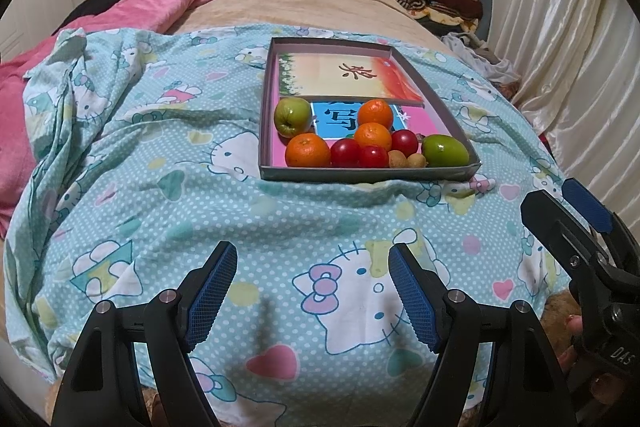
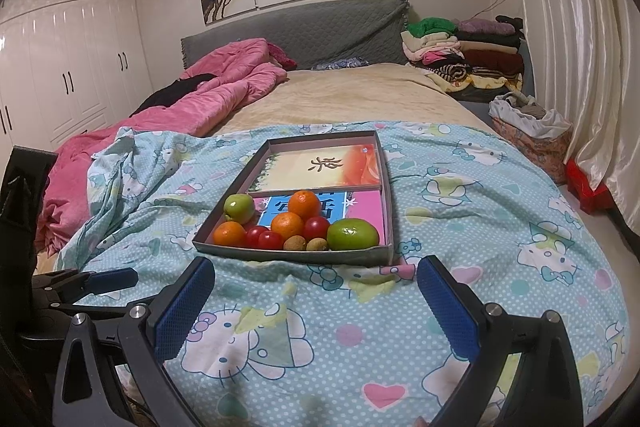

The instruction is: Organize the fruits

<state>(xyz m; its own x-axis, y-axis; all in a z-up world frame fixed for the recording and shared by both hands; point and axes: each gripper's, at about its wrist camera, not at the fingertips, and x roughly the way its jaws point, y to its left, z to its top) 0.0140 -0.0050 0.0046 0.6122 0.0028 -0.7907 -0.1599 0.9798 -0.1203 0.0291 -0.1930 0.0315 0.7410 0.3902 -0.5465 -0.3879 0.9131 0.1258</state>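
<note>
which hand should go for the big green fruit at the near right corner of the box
Right, probably. The green fruit lies almost straight ahead of the open right gripper. From the open left gripper it sits off to the right. Both are empty and short of the box.

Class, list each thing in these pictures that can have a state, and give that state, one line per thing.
Left gripper: jaws open, empty.
Right gripper: jaws open, empty.
Box: lidless, resting on the bedsheet.
Fruits: bunched at the box's near end.
Pink quilt: rumpled.
Clothes: folded, stacked.
</note>
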